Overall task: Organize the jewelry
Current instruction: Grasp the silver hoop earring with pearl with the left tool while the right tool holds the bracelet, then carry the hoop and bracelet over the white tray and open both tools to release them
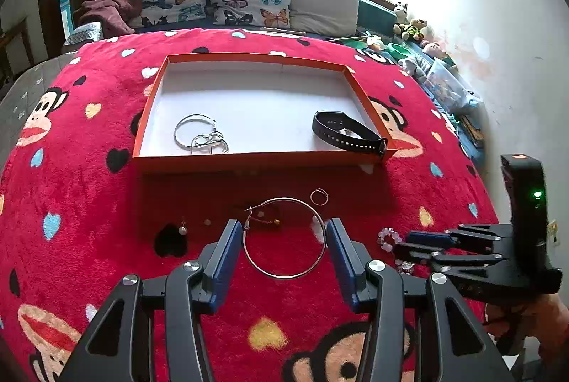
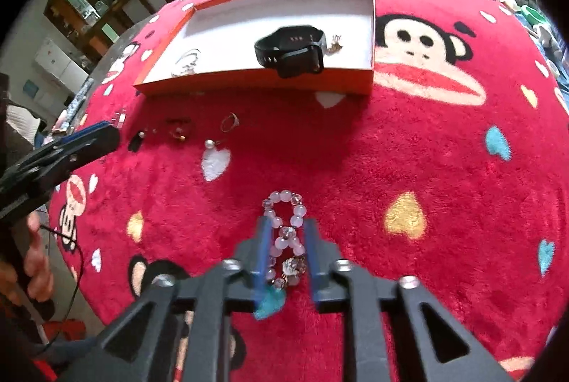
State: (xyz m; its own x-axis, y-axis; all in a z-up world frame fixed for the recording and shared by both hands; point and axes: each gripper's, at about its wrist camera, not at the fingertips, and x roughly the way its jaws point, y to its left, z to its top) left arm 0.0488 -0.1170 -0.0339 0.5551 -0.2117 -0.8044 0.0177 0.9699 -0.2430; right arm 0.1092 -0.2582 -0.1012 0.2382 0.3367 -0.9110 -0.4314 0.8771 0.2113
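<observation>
Left wrist view. Left gripper [image 1: 284, 232]: jaws spread wide, low over the red blanket [image 1: 89, 204], straddling a large hoop [image 1: 284, 238] that lies flat between the pads; contact with the right pad cannot be told. Just beyond the hoop: a small ring [image 1: 319, 196], a gold stud [image 1: 276, 222], a pearl earring [image 1: 183, 230]. Orange tray [image 1: 249, 161] farther back, white inside, holding silver hoops [image 1: 199, 135] at near left and a black watch [image 1: 346, 133] at near right, its strap lying over the corner rim. Right gripper [image 1: 409, 241] enters from the right, tips over a bead bracelet [image 1: 389, 238].

Right wrist view. Right gripper [image 2: 286, 229]: jaws partly spread around the pink bead bracelet [image 2: 286, 232] on the blanket [image 2: 426, 151], the beads between the pads; whether they touch cannot be told. Ring [image 2: 229, 123], pearl earring [image 2: 210, 144] and stud [image 2: 179, 133] lie near the tray [image 2: 256, 81]. Watch [image 2: 291, 49] in the tray's right half, a small gold piece [image 2: 335, 44] just beside it. Left gripper [image 2: 106, 133] at left edge.
</observation>
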